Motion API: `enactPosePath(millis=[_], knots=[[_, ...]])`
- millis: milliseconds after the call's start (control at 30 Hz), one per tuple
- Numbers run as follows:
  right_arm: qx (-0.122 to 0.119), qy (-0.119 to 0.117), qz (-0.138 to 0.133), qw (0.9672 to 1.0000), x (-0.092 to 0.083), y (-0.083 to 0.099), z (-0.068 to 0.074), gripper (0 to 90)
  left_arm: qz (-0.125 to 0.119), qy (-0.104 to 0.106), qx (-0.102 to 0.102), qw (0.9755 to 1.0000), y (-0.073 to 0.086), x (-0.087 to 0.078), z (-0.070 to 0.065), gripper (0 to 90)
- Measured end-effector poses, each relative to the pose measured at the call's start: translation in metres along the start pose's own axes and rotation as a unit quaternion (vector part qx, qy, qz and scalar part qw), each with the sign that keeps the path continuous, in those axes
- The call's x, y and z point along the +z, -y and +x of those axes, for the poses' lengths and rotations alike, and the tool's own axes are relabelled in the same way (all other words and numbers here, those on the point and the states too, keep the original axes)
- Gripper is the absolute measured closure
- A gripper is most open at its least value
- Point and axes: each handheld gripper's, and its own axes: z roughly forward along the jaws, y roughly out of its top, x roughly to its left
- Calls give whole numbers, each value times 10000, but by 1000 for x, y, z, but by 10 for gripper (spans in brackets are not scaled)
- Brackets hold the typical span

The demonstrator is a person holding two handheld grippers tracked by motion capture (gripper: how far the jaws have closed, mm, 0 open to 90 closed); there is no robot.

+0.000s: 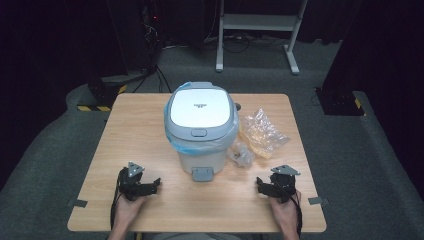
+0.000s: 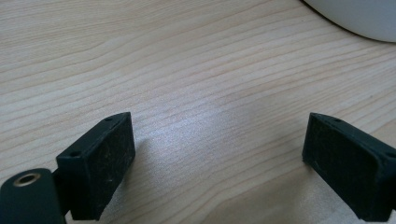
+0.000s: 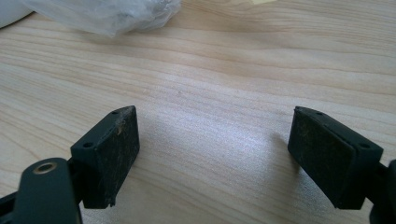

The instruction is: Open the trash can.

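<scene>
High view: a wooden table (image 1: 150,120) carries a white pedal bin (image 1: 201,131) at its centre, lid down, with a blue liner showing around the rim and the foot pedal facing the person. Just right of the bin lie two crumpled clear plastic bags: a yellowish bag (image 1: 261,132) and a smaller clear bag (image 1: 241,153) close against the bin's base. The left gripper (image 1: 156,183) rests near the table's front edge, left of the bin and apart from it; the right gripper (image 1: 260,183) rests opposite, in front of the bags, touching neither. Left gripper view: jaws stand wide apart over bare wood, nothing between them, with the bin's white wall at the upper right corner. Right gripper view: jaws likewise wide and empty, with the clear bag ahead at the upper left, well short of the pads.
</scene>
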Motion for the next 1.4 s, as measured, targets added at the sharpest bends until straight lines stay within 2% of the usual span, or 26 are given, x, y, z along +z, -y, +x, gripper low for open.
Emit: enactPosePath(millis=[200, 500, 700, 1200, 1400], knots=[[2, 1, -1, 10000, 0, 0, 0, 163, -39, 56, 6, 10000, 1, -2, 0, 145], [2, 1, -1, 10000, 0, 0, 0, 164, -48, 35, -41, 10000, 1, -3, 1, 162], [4, 4, -5, 10000, 0, 0, 0, 166, -60, 167, -27, 9998, 1, -4, 0, 163], [8, 8, -9, 10000, 0, 0, 0, 168, -185, 354, -50, 9992, -2, -8, -9, 193], [6, 3, -5, 10000, 0, 0, 0, 168, -243, 438, 29, 9987, -6, -10, -16, 200]])
